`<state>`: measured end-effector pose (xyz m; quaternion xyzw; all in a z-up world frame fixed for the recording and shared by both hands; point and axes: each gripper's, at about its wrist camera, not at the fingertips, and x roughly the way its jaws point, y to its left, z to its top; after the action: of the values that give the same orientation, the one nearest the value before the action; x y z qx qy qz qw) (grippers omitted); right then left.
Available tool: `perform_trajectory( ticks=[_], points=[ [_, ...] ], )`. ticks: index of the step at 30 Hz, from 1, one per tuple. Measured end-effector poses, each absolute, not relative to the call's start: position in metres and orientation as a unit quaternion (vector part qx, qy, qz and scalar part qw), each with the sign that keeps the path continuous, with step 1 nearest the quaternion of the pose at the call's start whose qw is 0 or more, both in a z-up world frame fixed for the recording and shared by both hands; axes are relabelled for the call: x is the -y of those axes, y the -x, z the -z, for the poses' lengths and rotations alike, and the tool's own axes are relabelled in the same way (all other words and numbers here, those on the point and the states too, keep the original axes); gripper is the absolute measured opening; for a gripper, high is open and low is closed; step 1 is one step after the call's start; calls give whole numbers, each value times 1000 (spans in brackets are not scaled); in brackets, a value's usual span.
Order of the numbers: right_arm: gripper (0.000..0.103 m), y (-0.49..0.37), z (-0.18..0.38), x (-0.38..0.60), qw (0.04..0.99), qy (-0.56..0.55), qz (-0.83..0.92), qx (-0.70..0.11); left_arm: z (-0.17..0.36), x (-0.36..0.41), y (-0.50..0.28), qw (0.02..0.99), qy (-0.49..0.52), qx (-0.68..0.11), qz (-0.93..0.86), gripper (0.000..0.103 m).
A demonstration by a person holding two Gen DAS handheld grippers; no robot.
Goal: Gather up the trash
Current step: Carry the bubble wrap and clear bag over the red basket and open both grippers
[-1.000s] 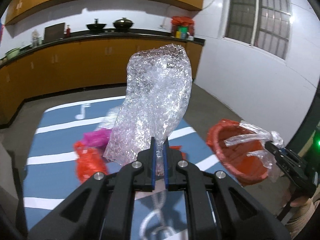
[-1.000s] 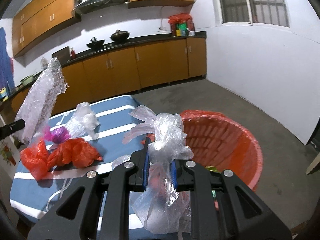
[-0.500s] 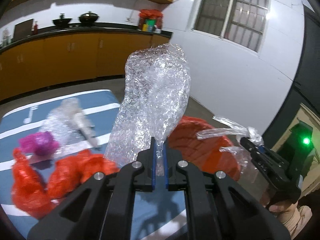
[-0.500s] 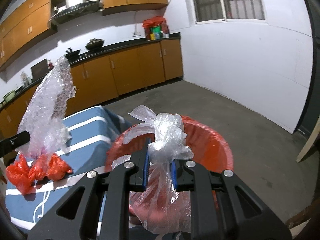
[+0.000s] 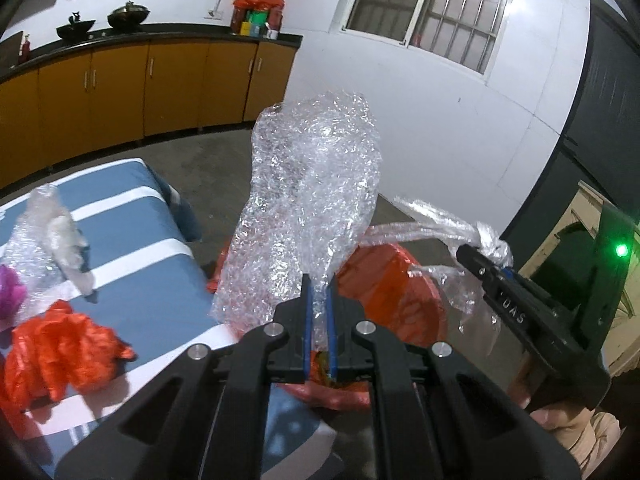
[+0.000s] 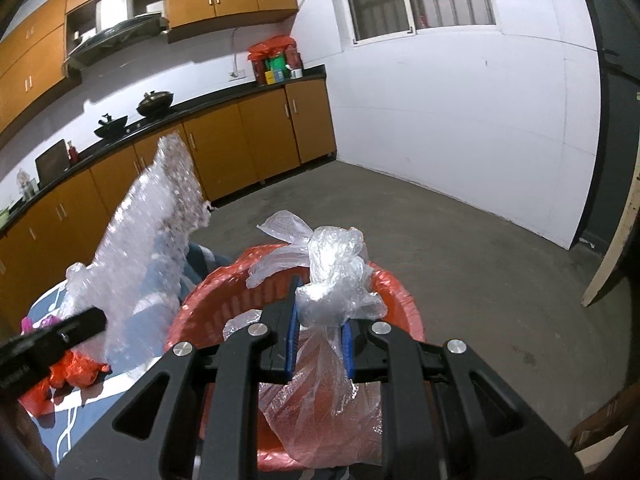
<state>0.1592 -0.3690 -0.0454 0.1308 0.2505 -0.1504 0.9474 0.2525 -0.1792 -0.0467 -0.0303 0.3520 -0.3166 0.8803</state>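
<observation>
My left gripper (image 5: 318,296) is shut on a tall sheet of bubble wrap (image 5: 312,200), which stands up over the near edge of the red-lined trash bin (image 5: 396,288). My right gripper (image 6: 320,316) is shut on a clear plastic bag (image 6: 336,272) and holds it above the open red trash bin (image 6: 396,292). The bubble wrap also shows in the right wrist view (image 6: 148,240), held by the left gripper (image 6: 92,320) at the bin's left rim. The right gripper also shows at the right of the left wrist view (image 5: 476,256).
A blue table with white stripes (image 5: 132,216) stands left of the bin and carries red plastic bags (image 5: 60,356), a magenta bag (image 5: 10,288) and clear crumpled plastic (image 5: 52,236). Orange kitchen cabinets (image 6: 260,136) line the back wall. Grey concrete floor (image 6: 480,260) lies to the right.
Both grippers have swung right from over the table to the red bin, each still holding its trash. The clear bag now hangs over the bin's opening.
</observation>
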Motion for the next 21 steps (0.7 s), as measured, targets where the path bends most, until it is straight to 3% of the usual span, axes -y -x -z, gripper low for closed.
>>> perform_trajectory(
  ticks=[10,14,16,21],
  points=[
    [19,-172,49,384,947,-146,144,-246,72,207,-266,865,21,-377,331,11],
    [32,-172,54,384,950,-142,133,-245,78,205,-270,865,18,-384,323,24],
    [46,-172,55,386,950,-141,132,-245,79,203,-272,865,21,-387,318,30],
    [46,-170,55,386,951,-137,126,-247,76,187,-272,871,30,-386,302,38]
  ],
)
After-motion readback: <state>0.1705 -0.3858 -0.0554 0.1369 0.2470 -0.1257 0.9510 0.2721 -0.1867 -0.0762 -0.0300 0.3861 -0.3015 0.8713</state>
